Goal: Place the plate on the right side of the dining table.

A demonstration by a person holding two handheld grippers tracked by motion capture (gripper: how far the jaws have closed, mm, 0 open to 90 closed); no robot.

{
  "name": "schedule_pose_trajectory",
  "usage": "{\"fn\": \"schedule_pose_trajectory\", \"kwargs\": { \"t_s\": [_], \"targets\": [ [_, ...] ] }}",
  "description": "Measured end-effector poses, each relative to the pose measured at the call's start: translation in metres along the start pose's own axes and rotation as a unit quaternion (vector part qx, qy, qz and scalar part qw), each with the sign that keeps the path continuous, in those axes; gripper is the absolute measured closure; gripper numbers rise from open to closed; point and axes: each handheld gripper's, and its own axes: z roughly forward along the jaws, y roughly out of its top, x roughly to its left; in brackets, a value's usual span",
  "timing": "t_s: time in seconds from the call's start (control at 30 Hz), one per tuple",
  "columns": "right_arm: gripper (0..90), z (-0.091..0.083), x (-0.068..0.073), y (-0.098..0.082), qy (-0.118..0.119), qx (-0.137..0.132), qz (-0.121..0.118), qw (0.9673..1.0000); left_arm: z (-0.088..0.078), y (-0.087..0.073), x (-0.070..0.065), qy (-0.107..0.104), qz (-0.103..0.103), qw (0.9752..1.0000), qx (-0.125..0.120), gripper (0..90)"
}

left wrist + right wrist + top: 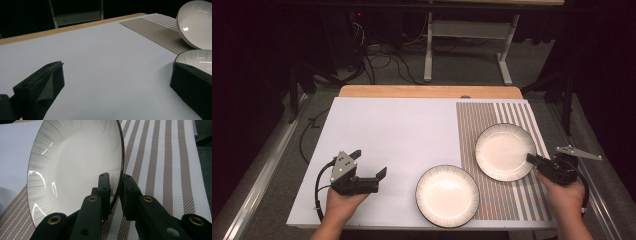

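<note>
A wooden table (pixel 430 91) is covered by a smooth white sheet (pixel 387 135), matte and flat. Its 3 o'clock part is overlaid by a woven mat (pixel 512 200) with brown and white stripes; the weave is seen close up in the right gripper view. Two round glazed plates with dark rims and fine radial ribbing are seen. The far plate (pixel 505 151) lies on the mat at about 3 o'clock, and in the left gripper view it appears tipped up off the mat. The near plate (pixel 447 195) sits at about 5 o'clock, straddling the mat's edge and the sheet. The right gripper (pixel 533 159), held in the right hand (pixel 565 194), is pinched on the far plate's rim at its 4 o'clock edge, one jaw inside the bowl and one outside. The left gripper (pixel 369 163), black plastic with a grey triangular plate, is held in the left hand (pixel 343 201) at 7 o'clock over bare sheet, jaws spread wide, nothing between them.
</note>
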Motion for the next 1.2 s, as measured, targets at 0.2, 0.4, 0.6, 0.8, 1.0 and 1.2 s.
{"fn": "schedule_pose_trajectory", "kwargs": {
  "t_s": [0.2,0.4,0.6,0.8,1.0,1.2],
  "targets": [
    [80.5,0.006,-0.004,0.0,-0.001,0.008,0.016,0.9998,0.0,-0.001,0.003,0.01,-0.012,0.9999,-0.002,0.0],
    [80.3,0.012,-0.008,0.001,0.001,0.01,0.039,0.9992,0.003,-0.001,0.005,0.015,-0.007,0.9998,0.012,0.0],
    [79.4,0.016,-0.011,0.0,-0.004,0.018,0.054,0.9984,0.003,-0.001,0.007,0.018,-0.006,0.9997,0.013,0.2],
    [78.3,0.022,-0.014,0.0,-0.009,0.024,0.071,0.9971,0.004,-0.001,0.009,0.017,-0.014,0.9997,0.015,0.5],
    [78.5,0.03,-0.015,0.0,-0.049,0.036,0.066,0.996,0.008,-0.001,0.009,0.017,-0.012,0.9996,0.019,0.5],
    [76.8,0.03,-0.014,0.0,-0.054,0.031,0.053,0.9967,0.006,-0.001,0.01,0.011,-0.015,0.9997,0.014,0.5]
  ]
}}
